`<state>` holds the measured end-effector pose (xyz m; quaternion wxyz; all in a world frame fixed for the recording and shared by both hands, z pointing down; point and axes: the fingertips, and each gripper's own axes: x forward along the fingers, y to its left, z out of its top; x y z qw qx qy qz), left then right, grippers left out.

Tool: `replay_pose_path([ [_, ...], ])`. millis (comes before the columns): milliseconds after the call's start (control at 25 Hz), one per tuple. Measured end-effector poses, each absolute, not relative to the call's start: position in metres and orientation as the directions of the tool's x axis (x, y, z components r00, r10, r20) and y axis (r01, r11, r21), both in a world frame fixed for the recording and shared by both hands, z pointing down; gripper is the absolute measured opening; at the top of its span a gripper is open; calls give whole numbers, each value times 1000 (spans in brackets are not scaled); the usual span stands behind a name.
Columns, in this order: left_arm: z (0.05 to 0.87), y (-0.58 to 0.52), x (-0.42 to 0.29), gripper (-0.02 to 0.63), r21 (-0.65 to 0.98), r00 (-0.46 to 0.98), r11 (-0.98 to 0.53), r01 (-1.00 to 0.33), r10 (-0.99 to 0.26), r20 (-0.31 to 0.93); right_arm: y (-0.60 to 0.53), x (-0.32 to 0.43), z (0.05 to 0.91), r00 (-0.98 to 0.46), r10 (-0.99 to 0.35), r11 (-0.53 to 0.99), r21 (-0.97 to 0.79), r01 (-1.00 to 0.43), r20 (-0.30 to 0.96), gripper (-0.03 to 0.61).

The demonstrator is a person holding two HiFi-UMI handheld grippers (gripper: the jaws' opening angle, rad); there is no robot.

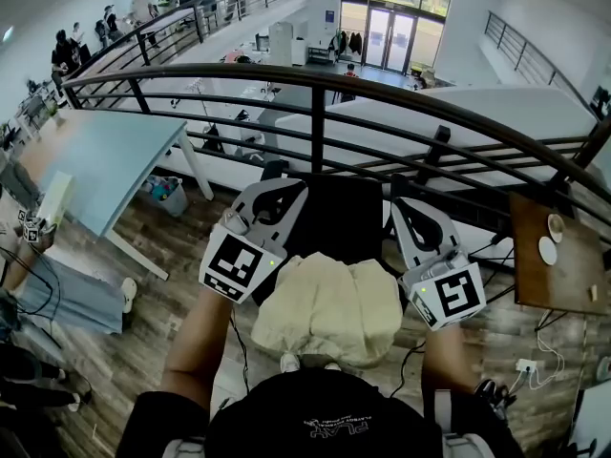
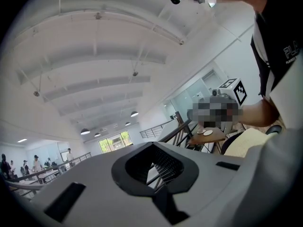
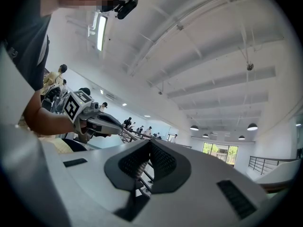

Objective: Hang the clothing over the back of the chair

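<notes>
The cream clothing (image 1: 329,308) lies bunched over the near part of a black chair (image 1: 339,218), right in front of the person; whether it rests on the back or the seat I cannot tell. My left gripper (image 1: 289,192) is held up at its left, apart from the cloth, jaws together with nothing between them. My right gripper (image 1: 400,205) is at its right, likewise shut and empty. In the gripper views both grippers (image 2: 152,144) (image 3: 150,142) point up toward the ceiling, and the clothing (image 2: 246,143) (image 3: 57,144) shows low at the side.
A dark curved railing (image 1: 315,84) runs just beyond the chair, with a drop to a lower floor behind it. A small wooden table (image 1: 558,256) with dishes stands at the right. At the left is a pale blue table (image 1: 95,160). Cables and a power strip (image 1: 525,365) lie on the floor.
</notes>
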<state>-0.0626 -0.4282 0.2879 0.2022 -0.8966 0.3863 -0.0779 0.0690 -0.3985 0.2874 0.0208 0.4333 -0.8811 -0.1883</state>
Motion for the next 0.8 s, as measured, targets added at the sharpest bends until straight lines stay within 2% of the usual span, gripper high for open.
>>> replay_pose_path([
  [800,295,-418,-69,12,-433,685,-616,-658,-728,-6,-391,62,295,-628,-771,561,356,-748,-106,18],
])
